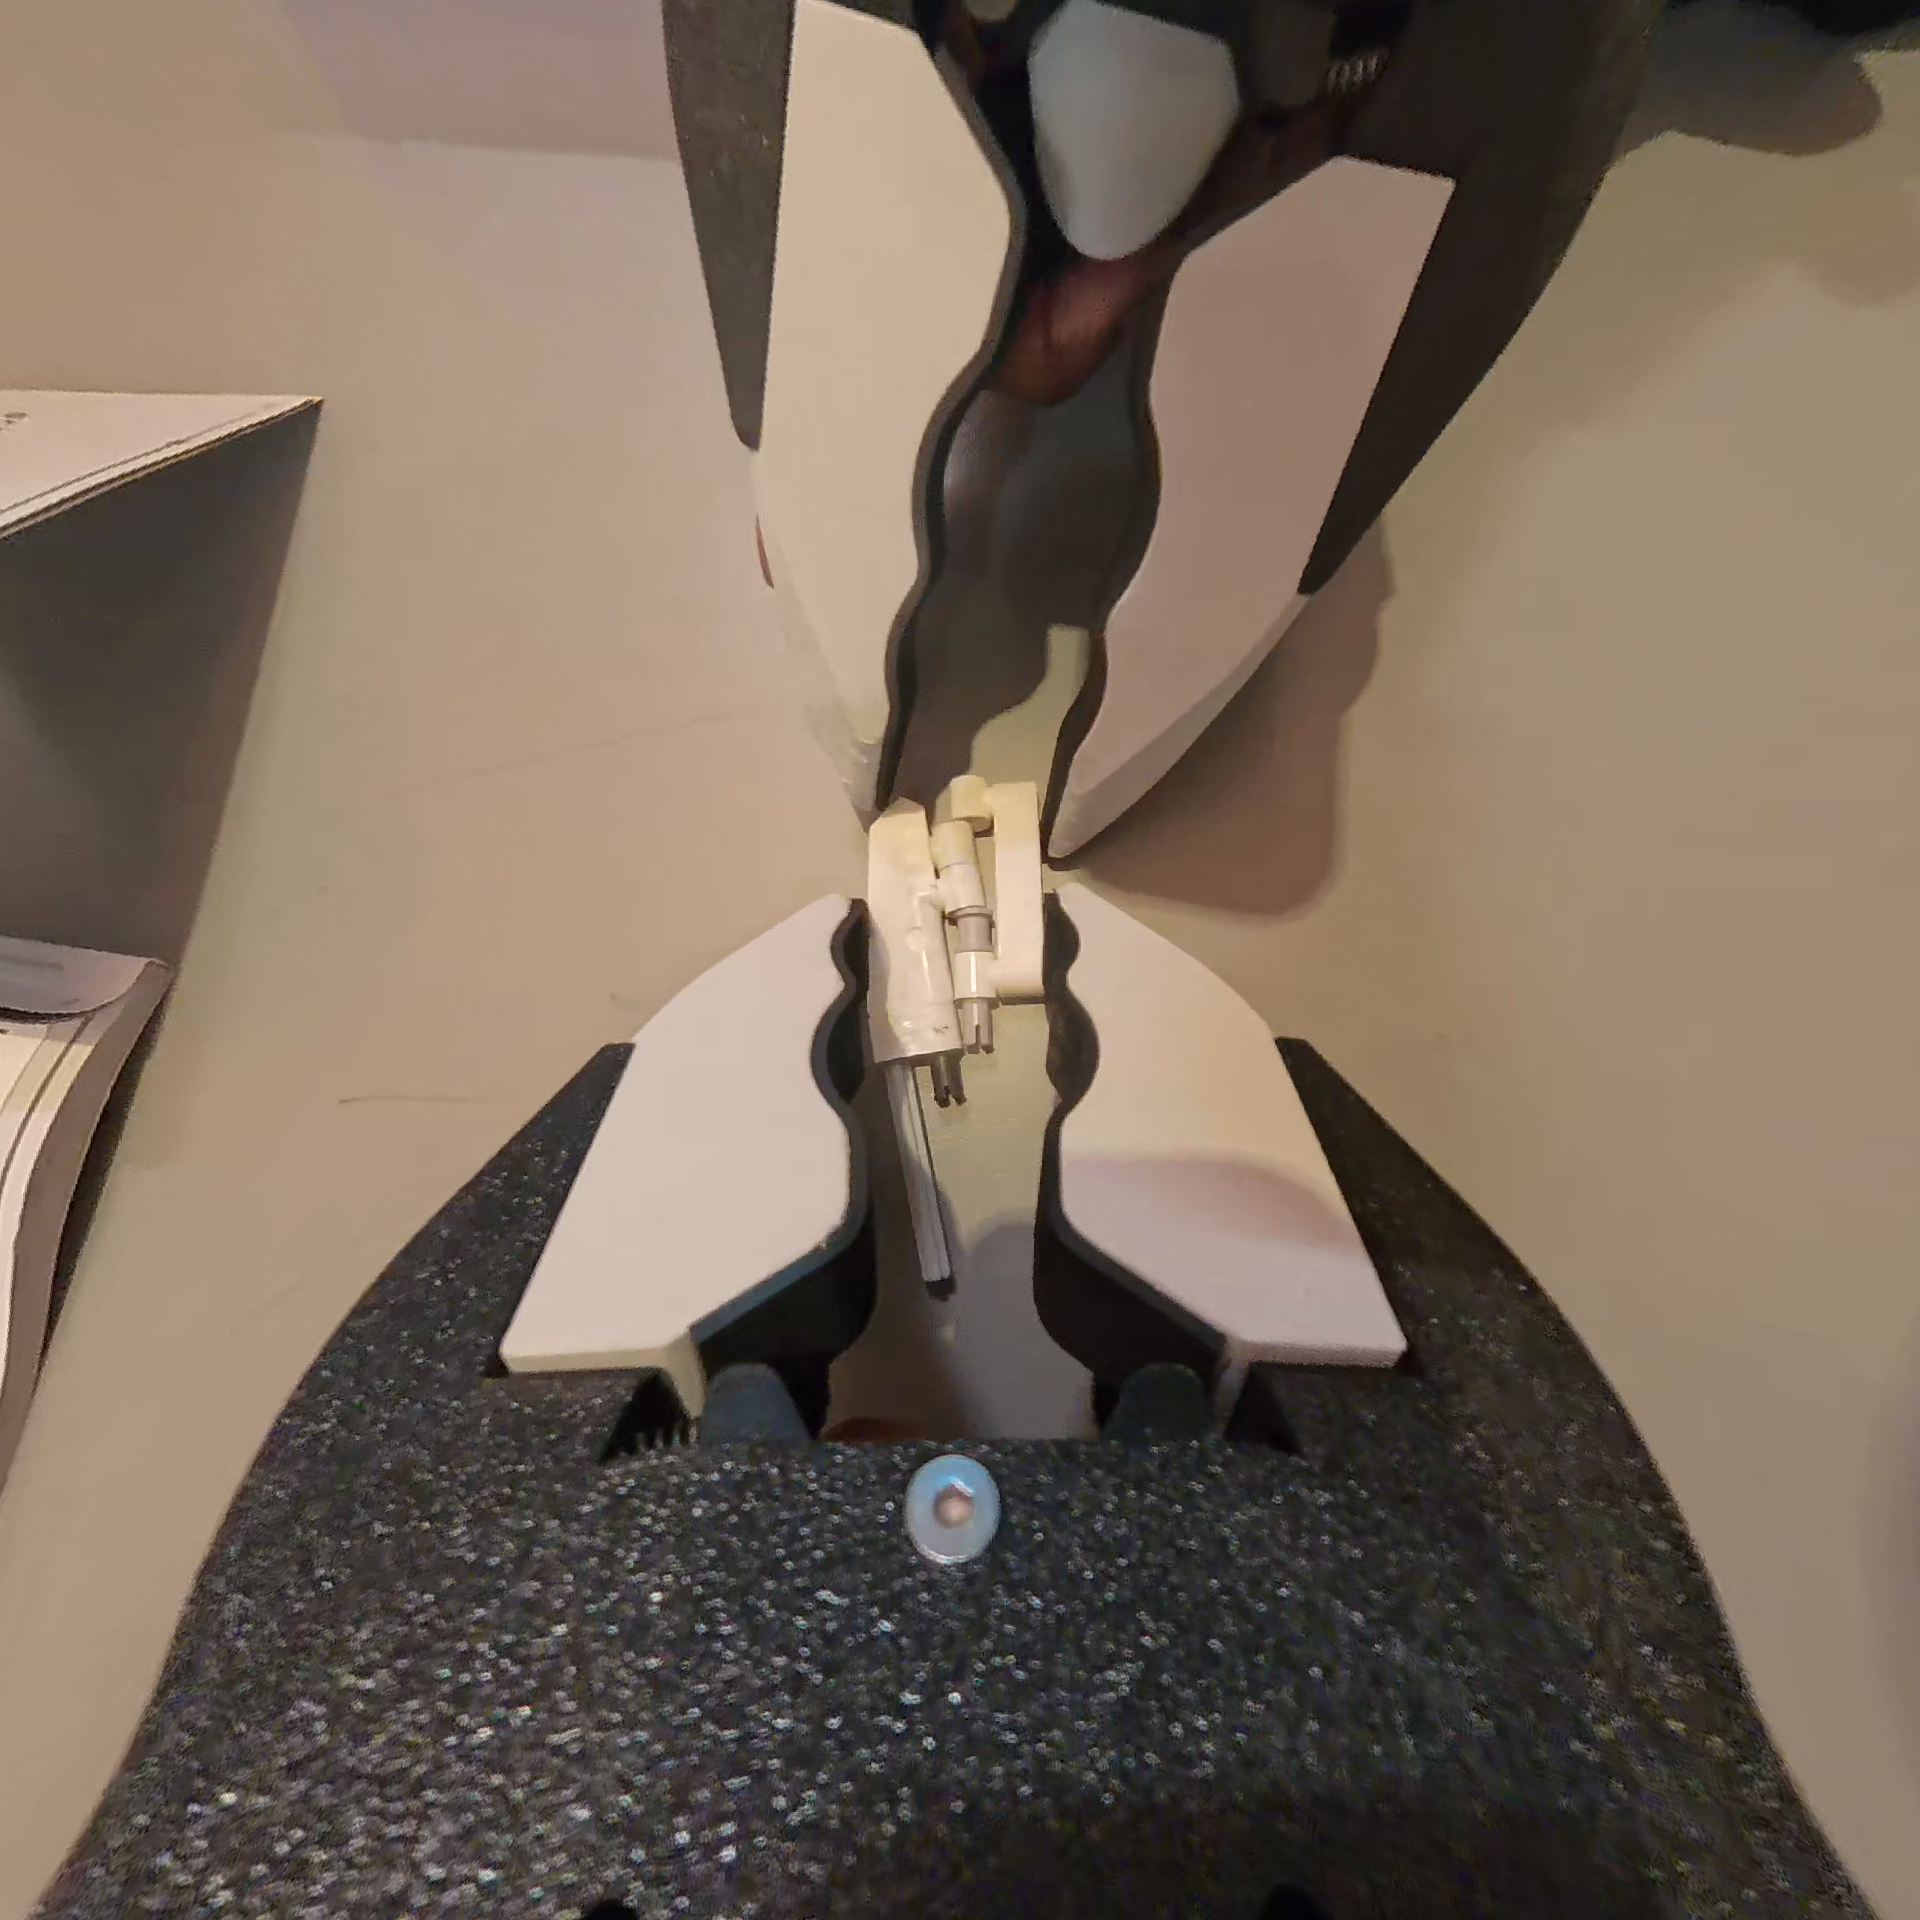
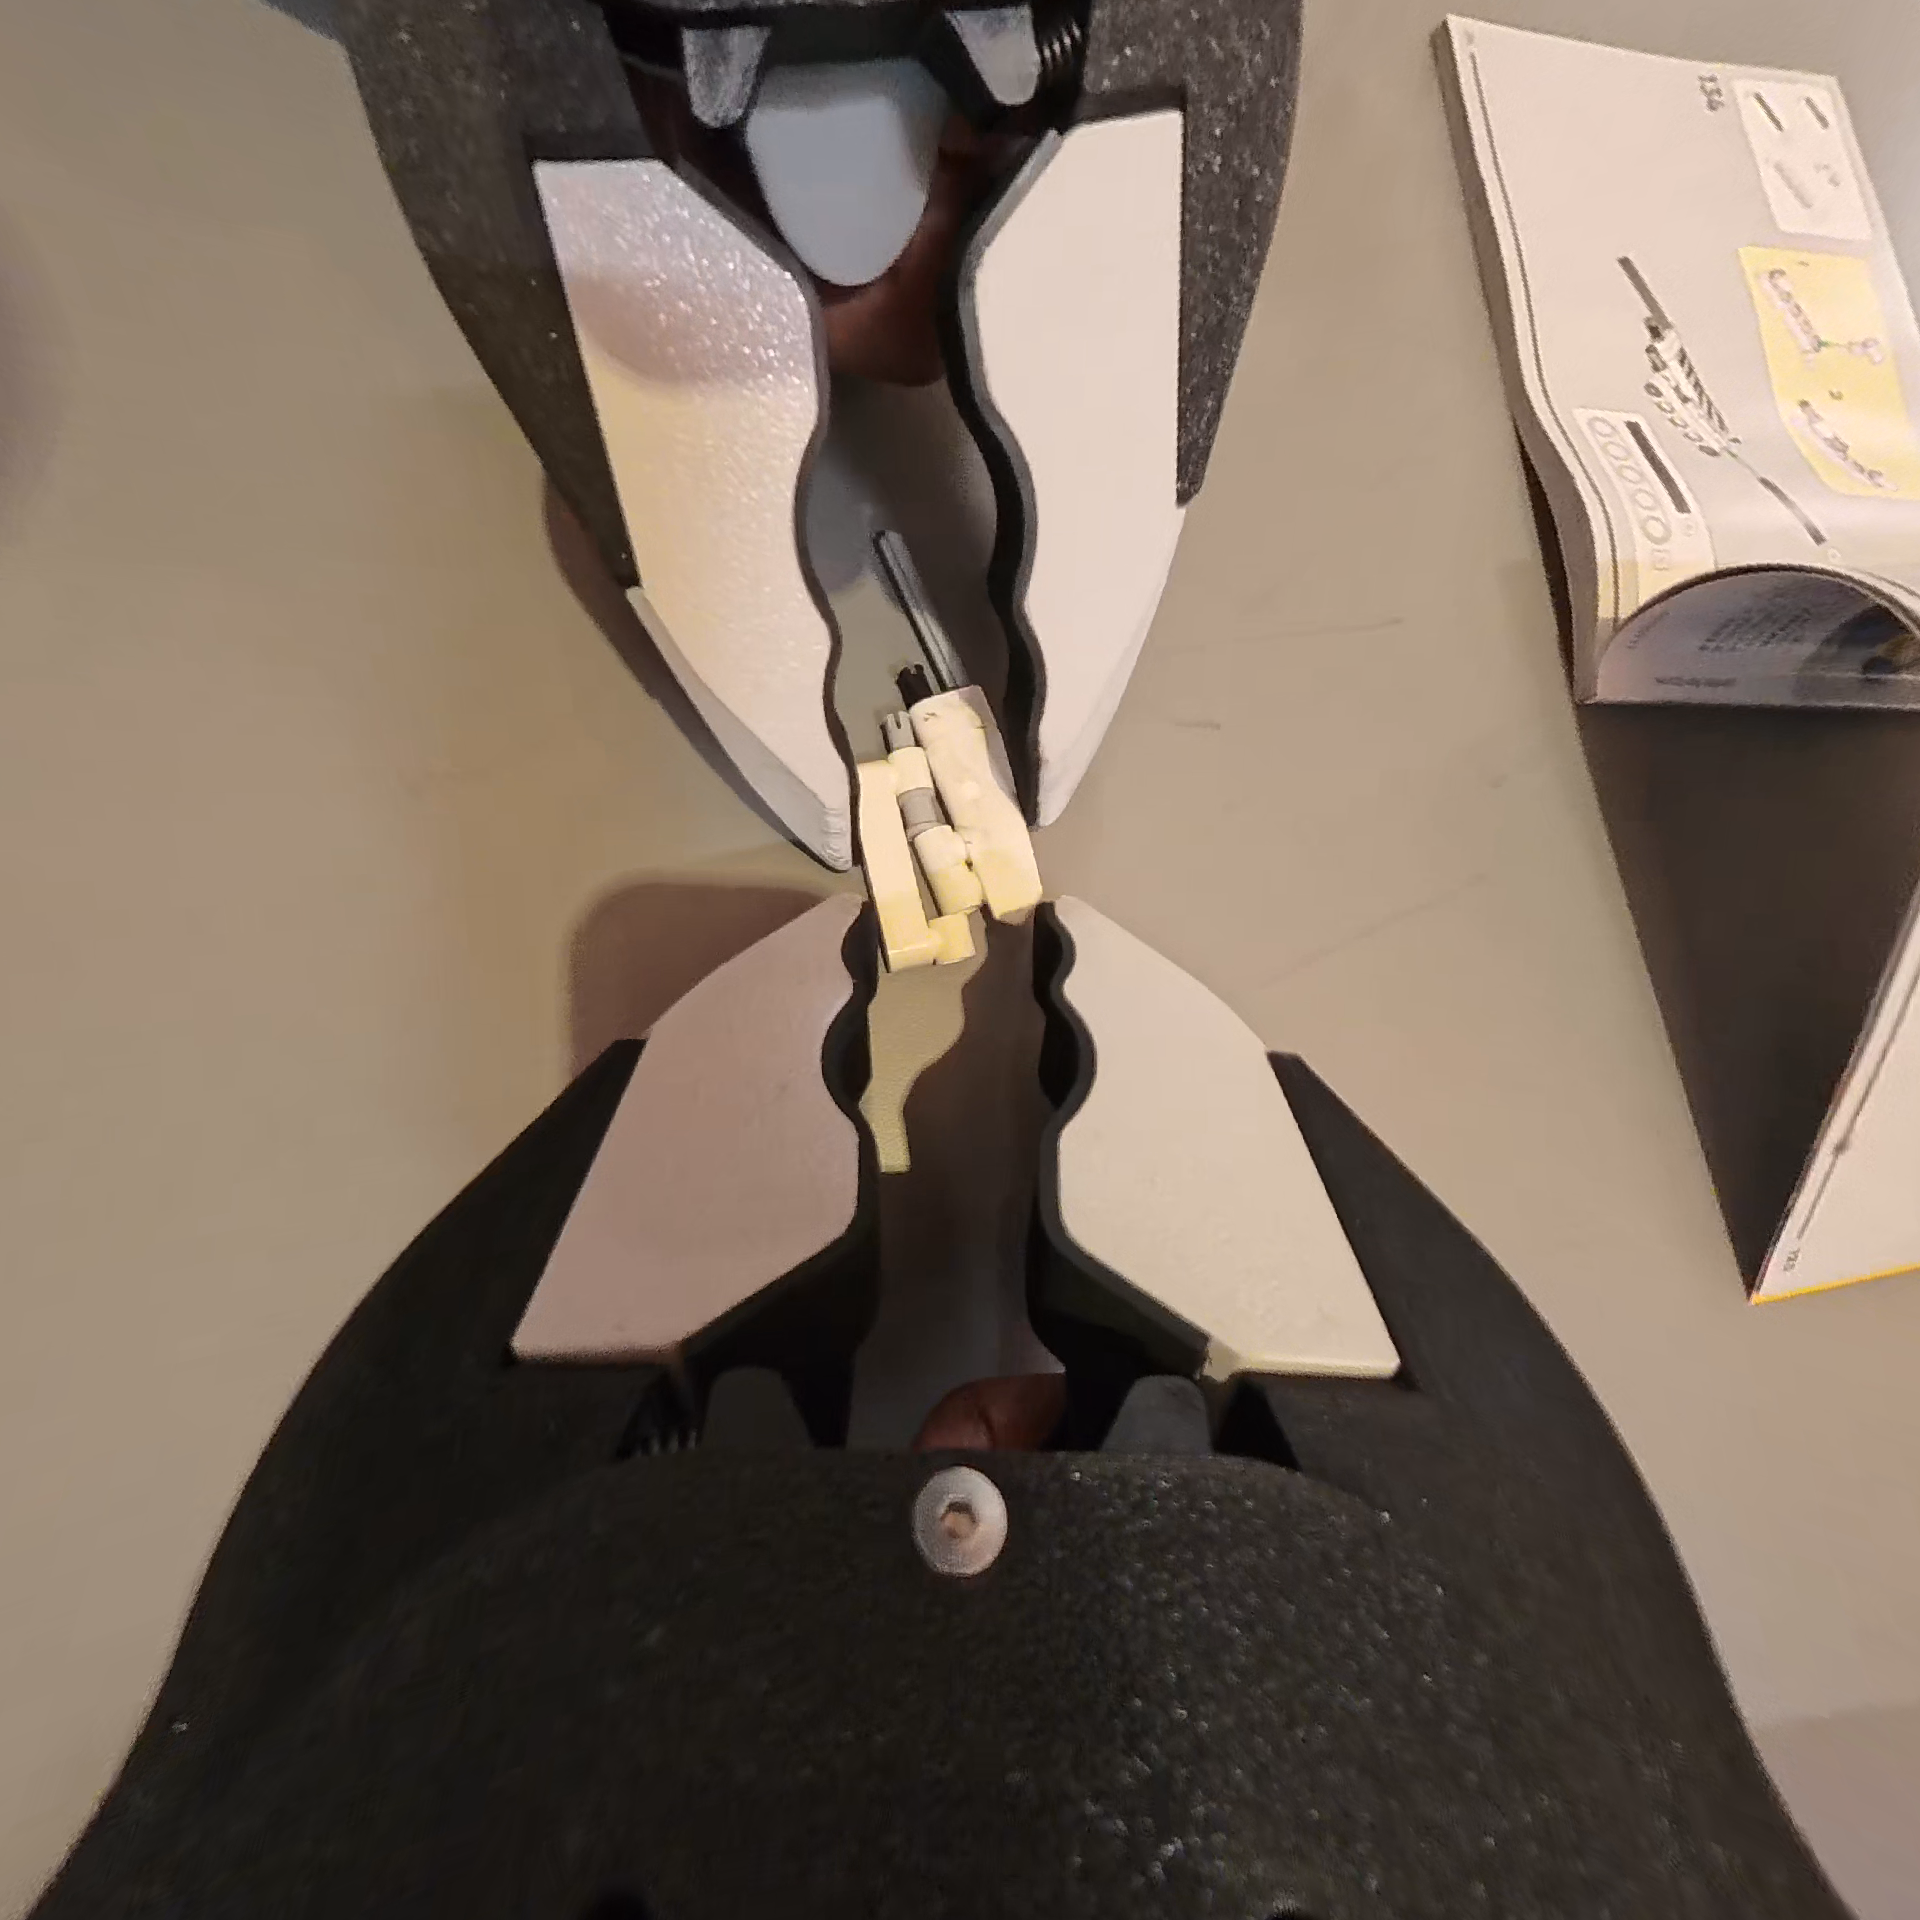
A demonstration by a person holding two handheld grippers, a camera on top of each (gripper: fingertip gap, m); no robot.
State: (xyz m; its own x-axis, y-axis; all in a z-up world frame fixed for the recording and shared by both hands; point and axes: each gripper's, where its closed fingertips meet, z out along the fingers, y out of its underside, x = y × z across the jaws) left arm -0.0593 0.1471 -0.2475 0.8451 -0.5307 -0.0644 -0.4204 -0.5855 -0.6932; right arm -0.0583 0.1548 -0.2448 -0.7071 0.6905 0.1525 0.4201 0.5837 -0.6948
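Note:
A small white and cream brick assembly [image 1: 951, 935] of two flat beams joined by pins hangs between both grippers over the beige table [image 1: 468, 883]. My left gripper [image 1: 951, 914] is shut on its near end, with both pads against the beams. A thin grey axle [image 1: 925, 1184] sticks out of the assembly back between the left fingers. My right gripper [image 2: 948, 920] faces the left one and is shut on the other end of the assembly [image 2: 940, 842], gripping only by its fingertips. The right gripper also shows in the left wrist view [image 1: 966, 831].
An open instruction booklet [image 2: 1662, 364] lies on the table to the right of the right gripper, with a raised page [image 2: 1849, 1039] beside it. The booklet also shows at the left edge of the left wrist view [image 1: 135, 623]. My left and right fingertips are right by each other.

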